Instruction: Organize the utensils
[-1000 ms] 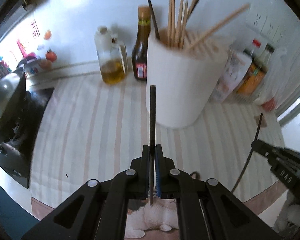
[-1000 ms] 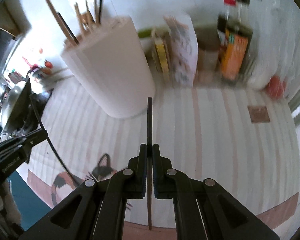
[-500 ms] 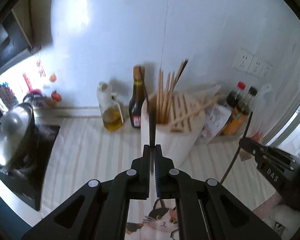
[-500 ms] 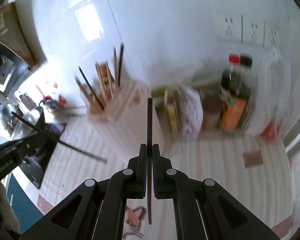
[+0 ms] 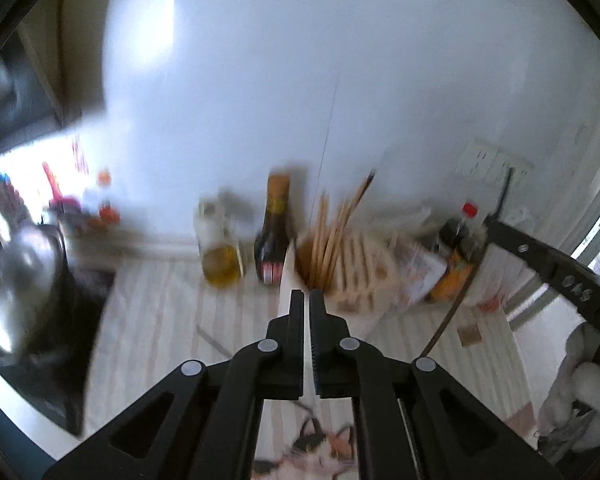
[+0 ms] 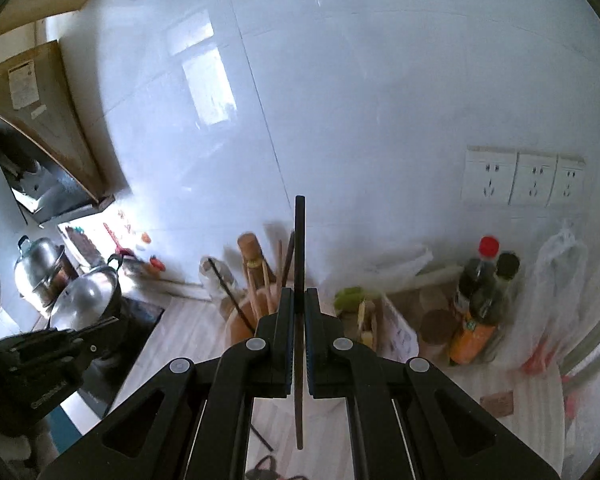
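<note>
1. Between the right gripper's (image 6: 296, 300) fingers one black chopstick (image 6: 300, 240) is clamped. Its long axis runs along the fingers and its tip points up toward the wall.
2. It is held above the white holder (image 5: 364, 272), where pale sticks stand, too blurred to be counted.
3. One more dark stick (image 6: 224, 284) is seen leaning at the holder's mouth.
4. The left gripper (image 5: 307, 304) shows a narrow gap with nothing in it; a second ago a chopstick was pinched there.
5. Three sockets (image 6: 534, 184) and two pots (image 6: 86, 292) are counted.
</note>
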The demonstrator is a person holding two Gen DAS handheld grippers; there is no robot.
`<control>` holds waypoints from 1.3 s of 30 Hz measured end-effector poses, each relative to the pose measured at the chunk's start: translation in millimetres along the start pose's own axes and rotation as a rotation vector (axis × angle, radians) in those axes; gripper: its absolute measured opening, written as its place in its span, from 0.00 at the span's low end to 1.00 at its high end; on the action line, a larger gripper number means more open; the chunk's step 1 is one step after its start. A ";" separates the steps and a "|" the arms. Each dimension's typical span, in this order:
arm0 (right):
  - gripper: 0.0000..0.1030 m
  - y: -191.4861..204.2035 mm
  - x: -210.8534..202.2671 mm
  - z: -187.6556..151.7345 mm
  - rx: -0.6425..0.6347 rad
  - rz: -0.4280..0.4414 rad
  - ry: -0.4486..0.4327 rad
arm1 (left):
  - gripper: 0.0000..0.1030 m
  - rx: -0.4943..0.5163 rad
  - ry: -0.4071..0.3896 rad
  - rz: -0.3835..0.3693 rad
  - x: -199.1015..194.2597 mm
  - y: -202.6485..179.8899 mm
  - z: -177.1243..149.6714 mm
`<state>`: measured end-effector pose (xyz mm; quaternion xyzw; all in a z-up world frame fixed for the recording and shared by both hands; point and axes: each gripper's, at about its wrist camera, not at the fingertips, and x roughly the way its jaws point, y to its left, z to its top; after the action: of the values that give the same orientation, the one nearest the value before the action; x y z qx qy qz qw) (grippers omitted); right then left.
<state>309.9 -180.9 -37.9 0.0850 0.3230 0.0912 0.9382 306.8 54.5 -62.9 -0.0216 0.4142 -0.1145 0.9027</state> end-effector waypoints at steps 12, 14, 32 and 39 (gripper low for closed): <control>0.05 -113.3 61.8 -114.5 0.355 -0.012 0.334 | 0.50 -0.370 0.408 0.014 162.1 63.0 -91.0; 0.05 -129.5 69.2 -123.3 0.384 -0.019 0.379 | 0.50 -0.360 0.443 0.045 185.0 61.5 -94.5; 0.04 -171.5 162.5 -206.8 0.414 -0.127 0.704 | 0.04 -0.102 0.537 0.260 259.7 35.5 -131.1; 0.04 -153.6 192.5 -223.5 0.282 -0.169 0.806 | 0.04 0.002 0.590 0.210 217.6 13.8 -190.3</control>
<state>338.0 -263.8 -358.7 0.1432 0.6786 -0.0049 0.7204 303.3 29.8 -351.2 0.0563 0.6580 -0.0221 0.7506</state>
